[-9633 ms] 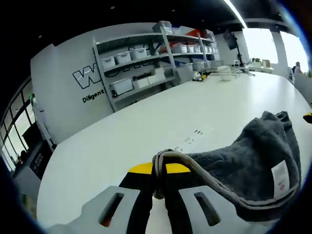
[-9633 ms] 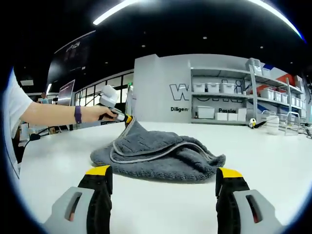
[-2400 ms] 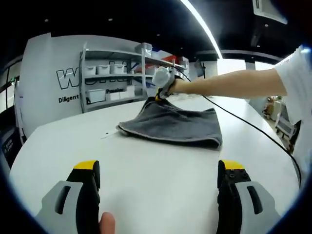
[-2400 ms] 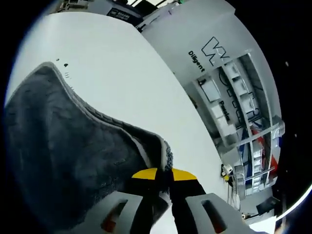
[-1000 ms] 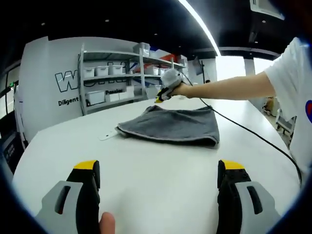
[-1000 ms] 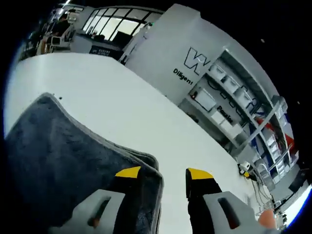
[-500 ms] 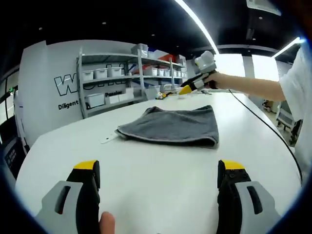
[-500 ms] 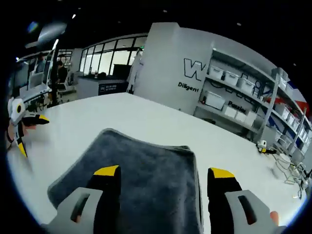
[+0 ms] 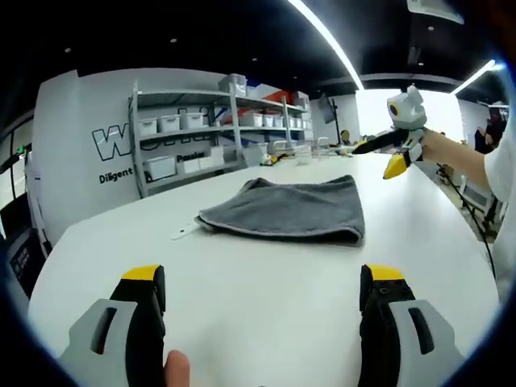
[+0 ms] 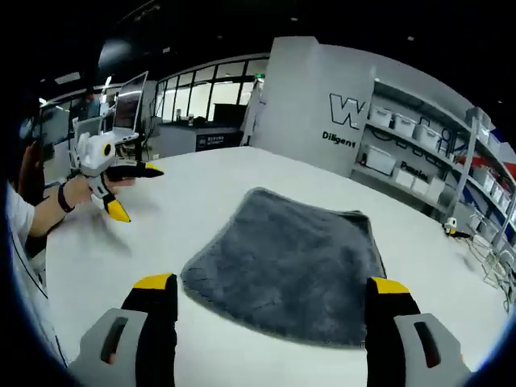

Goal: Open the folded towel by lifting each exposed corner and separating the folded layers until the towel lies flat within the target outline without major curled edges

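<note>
Right gripper (image 10: 270,302) has released and backed off the folded towel (image 10: 290,262).

The grey towel (image 9: 289,211) (image 10: 290,262) lay still folded on the white table (image 9: 266,282), its edges thick, nothing touching it.

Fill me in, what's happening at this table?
A person holding a gripper in each hand is unfolding a grey towel on a white table. Right now neither gripper touches it: the left gripper and the right gripper are both open, held off to either side. The towel lies mostly flat.
</note>
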A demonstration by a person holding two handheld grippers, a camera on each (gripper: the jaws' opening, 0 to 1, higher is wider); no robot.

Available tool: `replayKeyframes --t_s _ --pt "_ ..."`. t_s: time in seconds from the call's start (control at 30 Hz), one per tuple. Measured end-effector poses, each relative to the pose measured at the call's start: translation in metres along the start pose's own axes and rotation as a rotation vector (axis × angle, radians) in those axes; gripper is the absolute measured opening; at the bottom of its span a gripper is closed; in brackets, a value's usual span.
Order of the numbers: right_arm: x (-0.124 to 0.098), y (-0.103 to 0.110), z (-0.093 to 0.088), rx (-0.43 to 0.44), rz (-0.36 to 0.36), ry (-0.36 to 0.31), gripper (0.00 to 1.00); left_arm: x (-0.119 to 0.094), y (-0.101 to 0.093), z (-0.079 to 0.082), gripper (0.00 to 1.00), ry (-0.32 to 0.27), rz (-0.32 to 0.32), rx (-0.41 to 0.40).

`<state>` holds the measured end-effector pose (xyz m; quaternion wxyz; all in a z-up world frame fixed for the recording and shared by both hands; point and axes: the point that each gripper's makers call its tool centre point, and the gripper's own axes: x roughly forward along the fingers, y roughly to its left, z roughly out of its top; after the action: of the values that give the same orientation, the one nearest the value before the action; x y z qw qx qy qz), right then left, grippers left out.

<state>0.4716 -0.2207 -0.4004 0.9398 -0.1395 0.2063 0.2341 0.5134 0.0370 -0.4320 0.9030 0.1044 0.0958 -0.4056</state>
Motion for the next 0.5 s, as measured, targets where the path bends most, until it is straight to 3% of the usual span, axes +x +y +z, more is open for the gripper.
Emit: replayKeyframes --t_s 0.13,0.33,0.5 --pt "-0.006 0.018 -0.014 0.071 0.014 -0.005 0.99 0.0 0.001 -0.001 0.99 0.001 0.001 -0.001" --pt "-0.003 0.047 -0.033 0.101 -0.006 0.003 0.99 0.0 0.002 -0.003 0.99 0.006 0.002 -0.002" --pt "0.006 0.062 -0.035 0.115 -0.041 0.034 0.99 -0.001 0.006 -0.003 0.99 0.003 0.006 -0.009"
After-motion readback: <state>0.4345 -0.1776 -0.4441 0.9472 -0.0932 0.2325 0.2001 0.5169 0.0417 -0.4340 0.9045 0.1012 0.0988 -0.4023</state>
